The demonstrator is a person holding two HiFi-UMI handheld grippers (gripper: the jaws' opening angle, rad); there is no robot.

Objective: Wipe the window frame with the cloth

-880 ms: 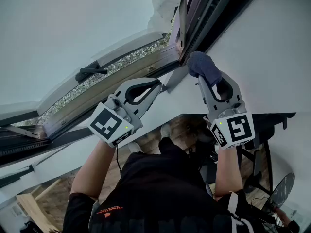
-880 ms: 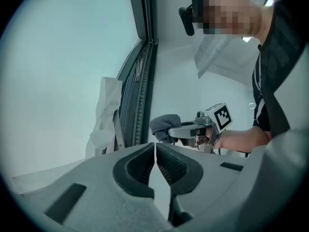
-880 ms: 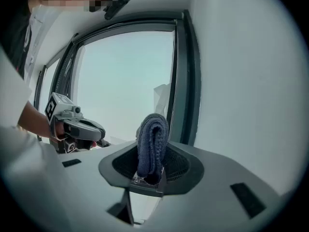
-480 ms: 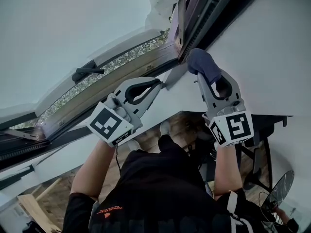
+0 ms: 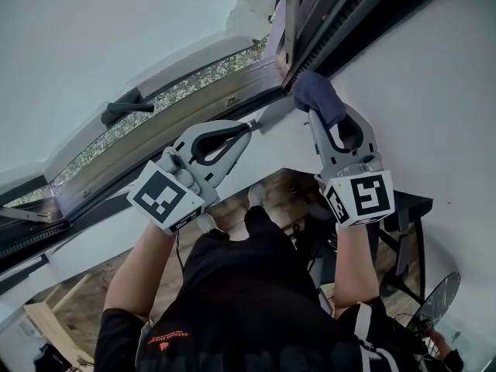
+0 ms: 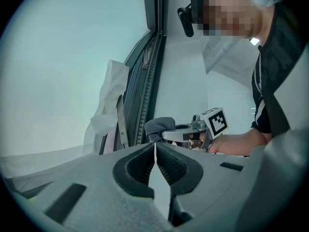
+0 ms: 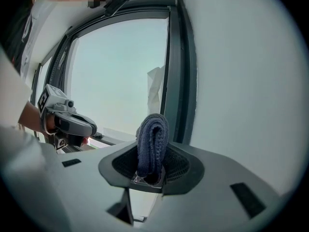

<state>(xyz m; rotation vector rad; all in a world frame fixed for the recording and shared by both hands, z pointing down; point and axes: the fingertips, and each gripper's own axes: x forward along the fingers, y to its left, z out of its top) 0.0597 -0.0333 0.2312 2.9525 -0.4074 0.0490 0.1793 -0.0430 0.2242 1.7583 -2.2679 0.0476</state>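
The right tongs (image 5: 313,108) are grasping the folded dark cloth (image 5: 314,91) at the window frame (image 5: 329,18) corner, seemingly touching it. The left tongs (image 5: 249,127) are waiting nearby, clenched on nothing. Wiping looks under way, with most of the frame likely still to do.

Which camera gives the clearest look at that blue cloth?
The right gripper view: the cloth stands at its centre, folded and clamped in the right hand-held gripper. The head view shows it as a dark bundle by the window frame; the left gripper view shows it small.

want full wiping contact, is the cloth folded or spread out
Folded. The cloth stands doubled over in a thick loop, pinched in the right claw, not spread flat.
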